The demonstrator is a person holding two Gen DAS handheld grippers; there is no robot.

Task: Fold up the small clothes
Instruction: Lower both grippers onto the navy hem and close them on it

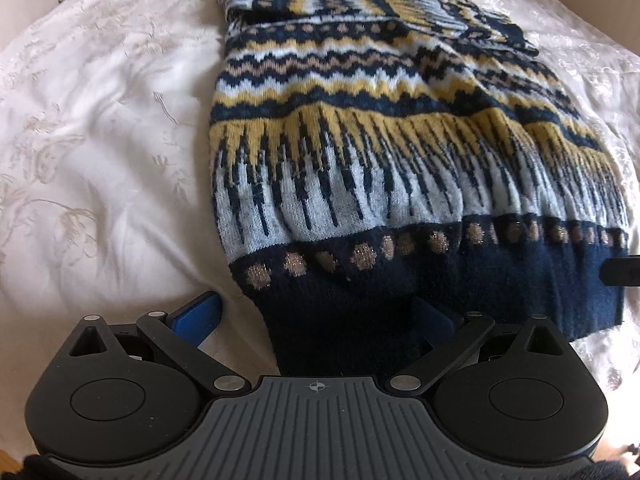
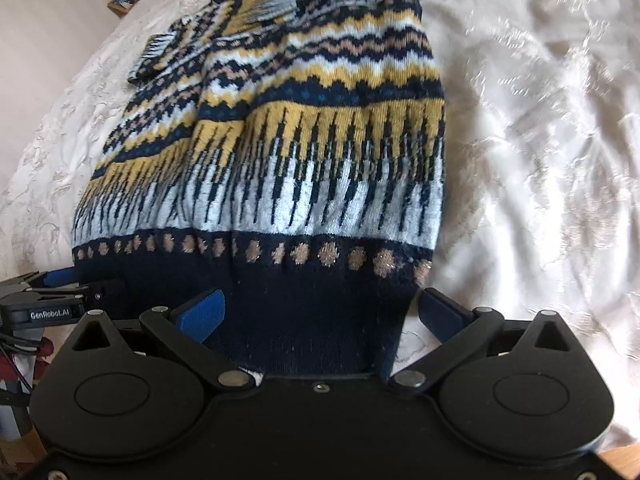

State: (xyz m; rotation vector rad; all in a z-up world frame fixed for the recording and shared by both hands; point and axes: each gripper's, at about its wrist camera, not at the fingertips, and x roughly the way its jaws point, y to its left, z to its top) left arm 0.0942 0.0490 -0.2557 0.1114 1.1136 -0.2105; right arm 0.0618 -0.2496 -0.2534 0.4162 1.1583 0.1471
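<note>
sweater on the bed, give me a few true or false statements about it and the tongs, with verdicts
1. The sweater lies on a white bedspread. True.
2. The sweater is plain red. False: it is patterned in navy, yellow, pale blue and tan.
3. The left tongs have the navy hem between their fingers. True.
4. The right tongs are far from the sweater. False: they straddle its hem too.
5. The left tongs show at the left edge of the right wrist view. True.
6. The sweater is already folded into a small square. False: its body lies spread out lengthwise.
</note>
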